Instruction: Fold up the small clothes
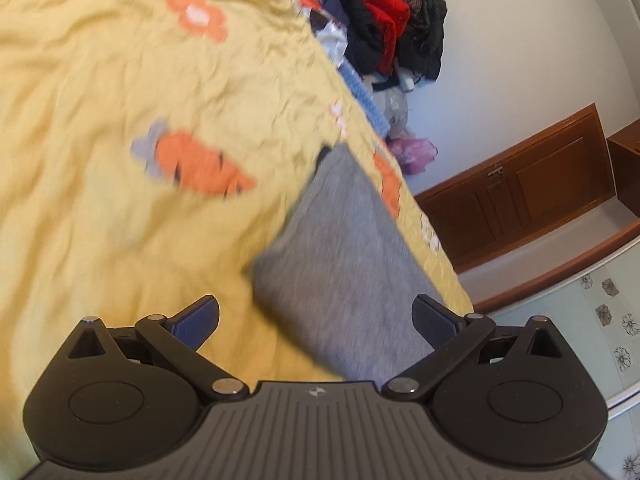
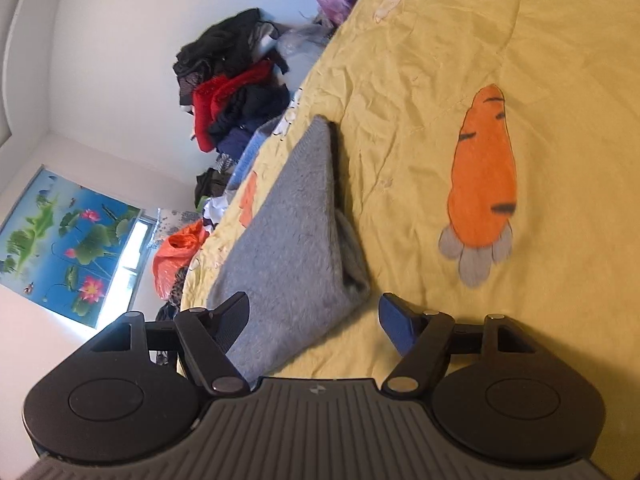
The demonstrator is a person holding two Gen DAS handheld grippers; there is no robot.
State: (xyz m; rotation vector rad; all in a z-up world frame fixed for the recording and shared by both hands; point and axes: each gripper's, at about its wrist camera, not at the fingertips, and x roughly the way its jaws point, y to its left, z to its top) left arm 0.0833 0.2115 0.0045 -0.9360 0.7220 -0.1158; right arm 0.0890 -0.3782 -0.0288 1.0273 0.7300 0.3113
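Yellow quilted bedspread (image 1: 120, 160) with carrot prints fills most of both views, creased all over. Clothes pile (image 1: 384, 20) heaped past the bed's far edge, well apart from the work. Grey fleecy garment (image 2: 296, 232) lies folded near the bed edge, one side lifted with inner layers showing at the fold. Left gripper (image 1: 316, 320) jaws wide apart, nothing held, garment's near end between and below them. Right gripper (image 2: 314, 316) jaws partly spread, empty, garment corner just ahead.

Risks, judged: a pinch could take only the top layer, so the fold peels open; a pad could snag the bedspread along with it; a drag towards the edge could tip the garment off. Left view is blurred.
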